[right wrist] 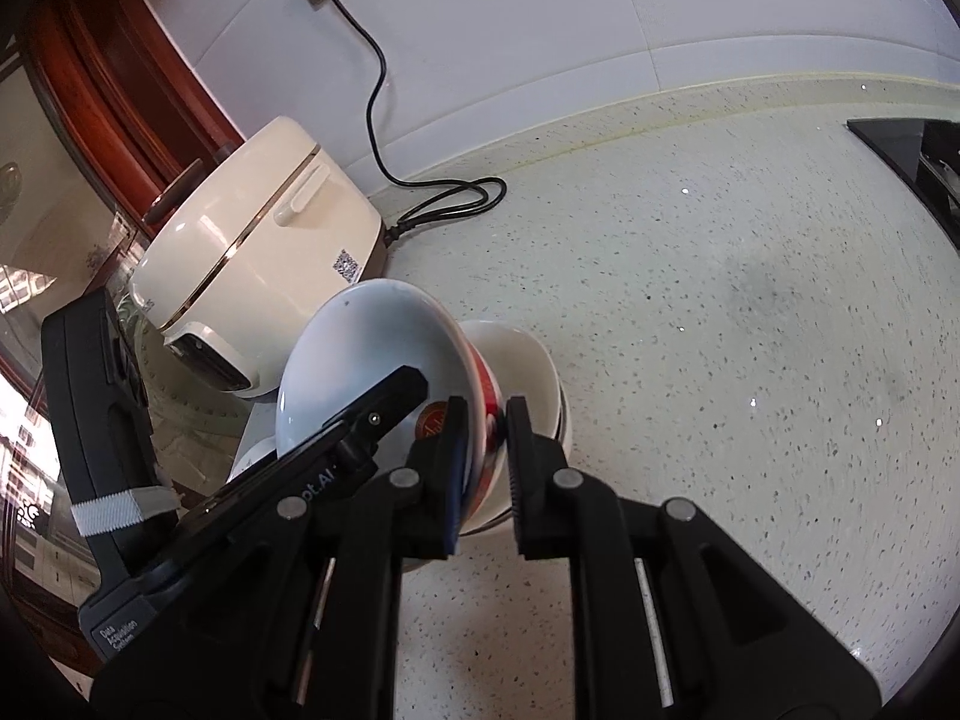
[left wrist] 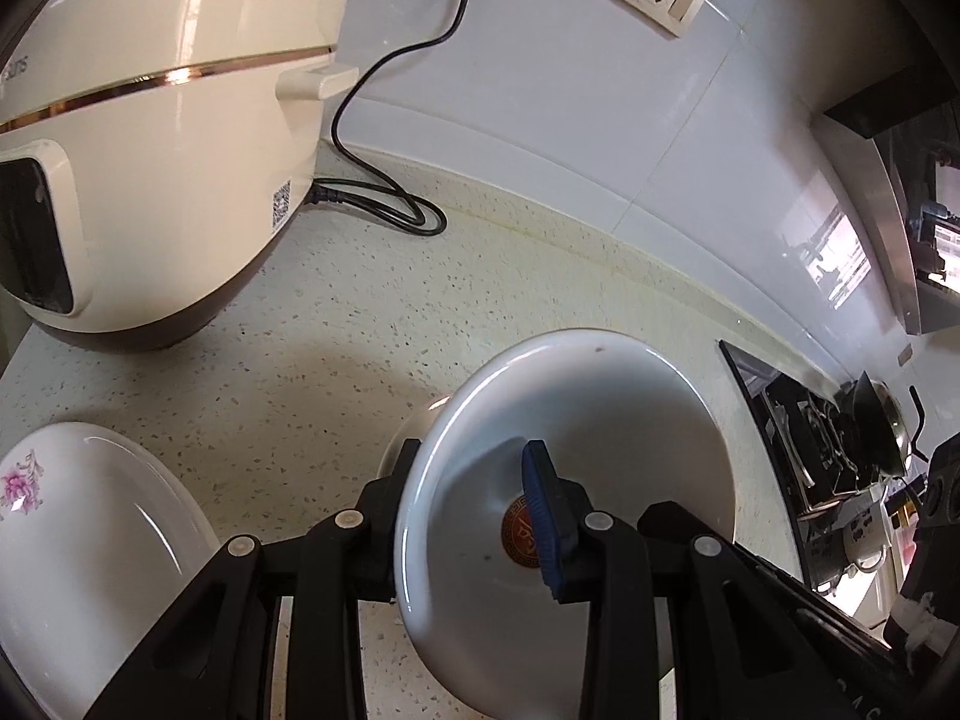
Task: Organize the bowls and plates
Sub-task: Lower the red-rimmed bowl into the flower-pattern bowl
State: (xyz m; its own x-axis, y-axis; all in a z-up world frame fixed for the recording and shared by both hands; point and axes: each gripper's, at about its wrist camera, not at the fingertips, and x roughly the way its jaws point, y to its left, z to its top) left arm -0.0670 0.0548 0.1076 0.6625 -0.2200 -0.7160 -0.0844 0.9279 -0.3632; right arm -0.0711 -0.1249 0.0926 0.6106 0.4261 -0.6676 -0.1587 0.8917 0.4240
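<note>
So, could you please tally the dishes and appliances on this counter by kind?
red-emblem bowl, held: 1
plain white bowl behind it: 1 (possibly a stack, cannot tell)
floral dish: 1
rice cooker: 1
Total: 4

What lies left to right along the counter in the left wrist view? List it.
Floral plate → rice cooker → power cord → bowl held by the left gripper → stove.
</note>
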